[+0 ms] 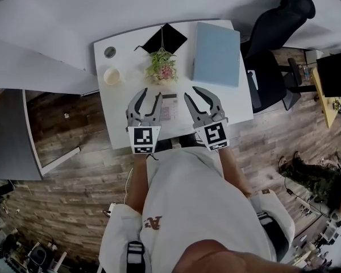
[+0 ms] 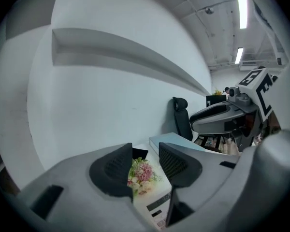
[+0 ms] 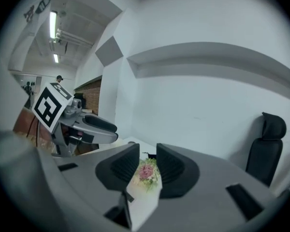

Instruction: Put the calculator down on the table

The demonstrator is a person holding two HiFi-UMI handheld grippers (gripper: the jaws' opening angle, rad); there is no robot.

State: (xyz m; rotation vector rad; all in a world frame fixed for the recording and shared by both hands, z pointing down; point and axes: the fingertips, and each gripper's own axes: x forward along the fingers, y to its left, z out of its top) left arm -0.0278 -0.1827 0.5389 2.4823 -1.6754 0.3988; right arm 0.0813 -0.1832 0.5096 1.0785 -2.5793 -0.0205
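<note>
Left claw (image 1: 152,94), right claw (image 1: 191,93), jaws slightly apart

Calculator (image 2: 157,208) partly hidden behind left hand-held gripper (image 2: 145,152); keys blurred.

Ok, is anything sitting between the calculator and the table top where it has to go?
Nothing visible does. The calculator already appears to lie flat on the white table, with the potted flowers clear beyond it.
</note>
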